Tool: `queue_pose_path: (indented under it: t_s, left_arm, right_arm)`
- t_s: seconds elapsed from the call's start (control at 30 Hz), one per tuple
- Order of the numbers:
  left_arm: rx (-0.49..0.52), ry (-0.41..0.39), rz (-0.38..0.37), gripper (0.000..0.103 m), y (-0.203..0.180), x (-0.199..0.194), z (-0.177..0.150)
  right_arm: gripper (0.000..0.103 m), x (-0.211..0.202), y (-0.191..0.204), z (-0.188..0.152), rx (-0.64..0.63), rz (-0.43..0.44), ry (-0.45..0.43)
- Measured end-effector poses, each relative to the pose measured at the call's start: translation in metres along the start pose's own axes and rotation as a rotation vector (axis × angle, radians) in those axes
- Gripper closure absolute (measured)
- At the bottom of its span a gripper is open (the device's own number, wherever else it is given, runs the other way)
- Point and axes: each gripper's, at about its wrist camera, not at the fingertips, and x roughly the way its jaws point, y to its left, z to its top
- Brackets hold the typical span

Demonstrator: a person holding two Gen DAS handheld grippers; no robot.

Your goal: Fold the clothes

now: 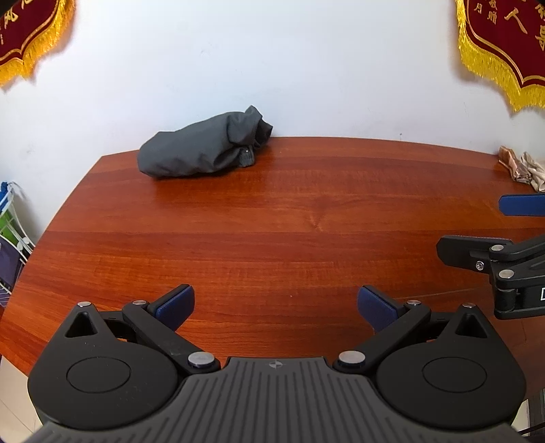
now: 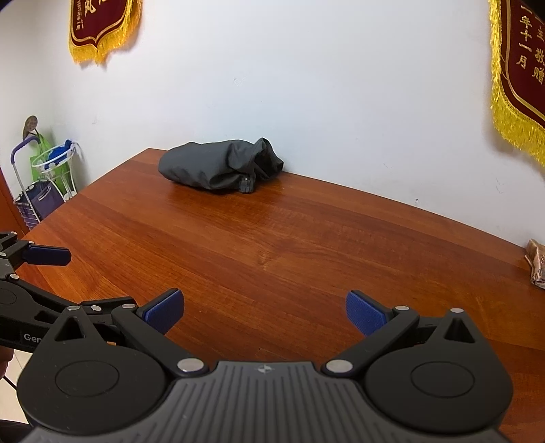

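Note:
A crumpled dark grey garment (image 1: 201, 146) lies bunched at the far left of the brown wooden table (image 1: 272, 221), against the white wall. It also shows in the right wrist view (image 2: 218, 163). My left gripper (image 1: 276, 306) is open and empty, hovering over the table's near edge, far from the garment. My right gripper (image 2: 265, 311) is open and empty too, beside the left one. The right gripper shows at the right edge of the left wrist view (image 1: 490, 228), and the left gripper shows at the left edge of the right wrist view (image 2: 41, 272).
A beige patterned cloth (image 1: 521, 167) lies at the table's far right edge, also in the right wrist view (image 2: 538, 269). Red banners with gold fringe (image 2: 102, 27) hang on the wall. A wire rack and a trolley with bags (image 2: 44, 184) stand left of the table.

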Motion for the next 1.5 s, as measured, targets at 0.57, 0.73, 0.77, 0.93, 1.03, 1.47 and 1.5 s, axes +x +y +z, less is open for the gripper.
queue_pose_path:
  t_s: [0.57, 0.73, 0.77, 0.93, 1.03, 1.47, 1.5]
  left_arm:
    - [0.023, 0.003, -0.011, 0.000, -0.002, 0.011, 0.006]
    - [0.021, 0.003, -0.013, 0.000, -0.001, 0.014, 0.008]
    - [0.021, 0.004, -0.013, 0.000, -0.001, 0.014, 0.009]
    - [0.018, 0.010, -0.016, 0.000, 0.001, 0.017, 0.010]
    - [0.018, 0.014, -0.018, 0.000, 0.003, 0.018, 0.010]
    - [0.020, 0.025, -0.020, 0.000, 0.004, 0.025, 0.013]
    - [0.019, 0.026, -0.020, 0.000, 0.004, 0.026, 0.013]
  right_arm:
    - [0.001, 0.010, -0.009, -0.002, 0.021, -0.024, 0.001]
    - [0.001, 0.012, -0.008, 0.000, 0.016, -0.025, 0.001]
    - [0.001, 0.013, -0.008, 0.001, 0.015, -0.026, 0.002]
    - [0.001, 0.013, -0.006, 0.002, 0.013, -0.029, 0.005]
    - [0.001, 0.014, -0.006, 0.002, 0.016, -0.029, 0.007]
    - [0.001, 0.021, -0.007, 0.007, 0.030, -0.035, 0.015]
    - [0.001, 0.021, -0.007, 0.008, 0.030, -0.035, 0.015]
